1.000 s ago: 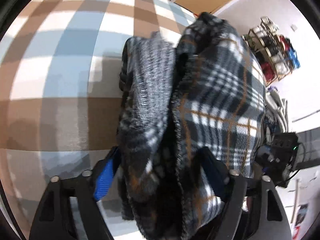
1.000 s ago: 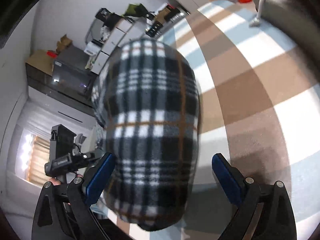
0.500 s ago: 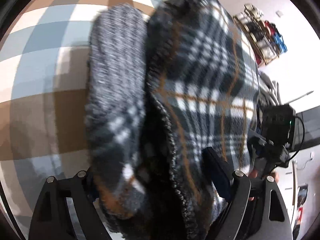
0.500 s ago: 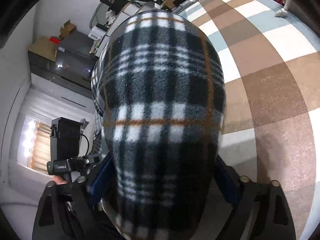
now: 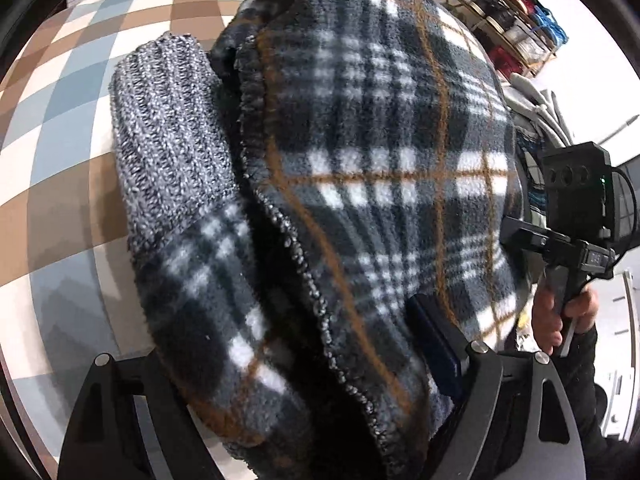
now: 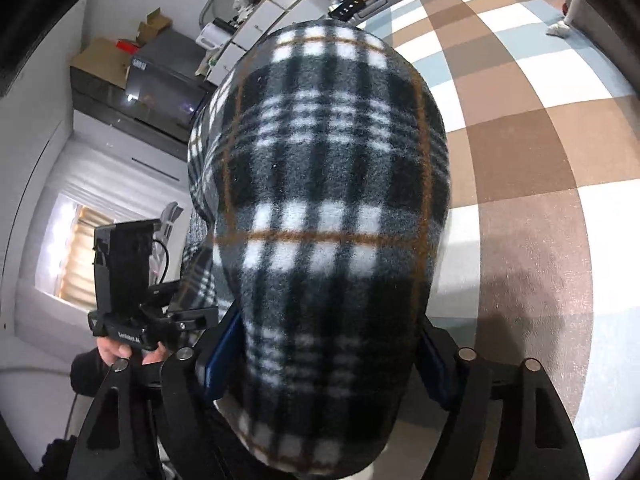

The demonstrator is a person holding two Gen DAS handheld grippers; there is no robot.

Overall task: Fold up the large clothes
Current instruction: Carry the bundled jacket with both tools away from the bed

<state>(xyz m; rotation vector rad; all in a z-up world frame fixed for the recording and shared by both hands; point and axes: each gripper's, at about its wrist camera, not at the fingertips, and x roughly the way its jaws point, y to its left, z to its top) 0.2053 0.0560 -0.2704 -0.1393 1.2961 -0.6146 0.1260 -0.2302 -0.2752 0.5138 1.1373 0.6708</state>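
A large plaid fleece garment, black, white and grey with orange lines and a grey knit cuff, hangs lifted above the floor. My left gripper is shut on a thick bunch of it. In the right wrist view the same plaid garment fills the middle, and my right gripper is shut on it. Each view shows the other hand-held gripper beside the cloth, the right one in the left wrist view and the left one in the right wrist view.
A checked brown, blue and white rug covers the floor below; it also shows in the right wrist view. A shelf rack with bags stands by the wall. Cabinets, boxes and a dark screen stand along another wall.
Both grippers have raised the garment, and it now fills more of each view. The right gripper's jaws have closed onto the cloth.
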